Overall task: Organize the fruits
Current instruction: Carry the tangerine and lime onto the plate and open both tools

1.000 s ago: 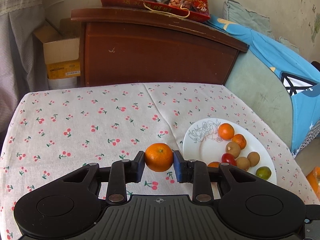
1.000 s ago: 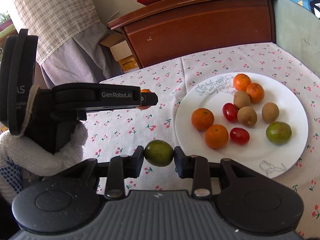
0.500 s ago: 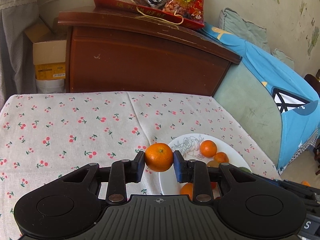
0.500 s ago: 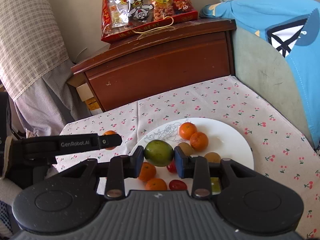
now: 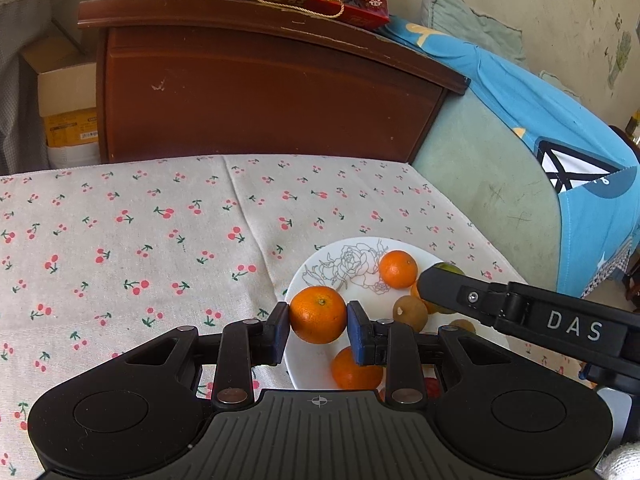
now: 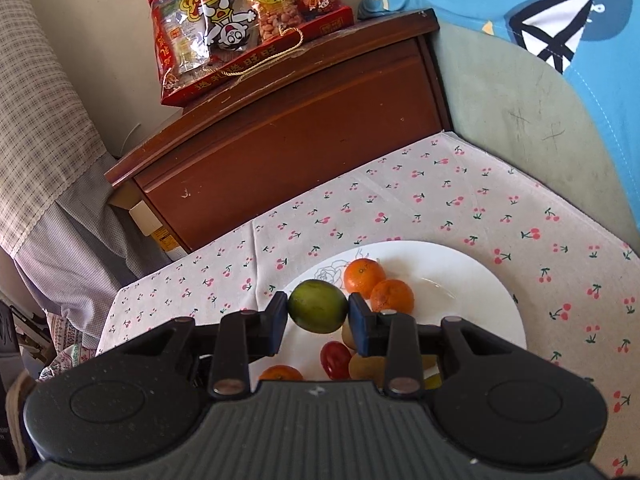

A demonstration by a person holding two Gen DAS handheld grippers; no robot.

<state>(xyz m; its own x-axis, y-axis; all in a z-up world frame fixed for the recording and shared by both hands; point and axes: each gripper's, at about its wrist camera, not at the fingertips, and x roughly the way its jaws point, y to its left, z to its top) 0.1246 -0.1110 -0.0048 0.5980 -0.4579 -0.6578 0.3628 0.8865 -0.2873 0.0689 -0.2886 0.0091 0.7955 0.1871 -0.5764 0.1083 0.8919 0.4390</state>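
Orange fruit (image 5: 318, 314) sits clamped in the left gripper (image 5: 318, 316), which has come in over the white plate (image 5: 316, 276) from the cherry-print tabletop (image 5: 120, 240); the right gripper (image 6: 318, 312), clenched on a green citrus (image 6: 317, 311), has swung above the plate too (both drops look imminent). Gripper bodies hide the plate's near fruit.

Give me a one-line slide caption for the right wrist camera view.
Right gripper carries a green citrus fruit above a white plate of mandarins on a cherry-print tablecloth.
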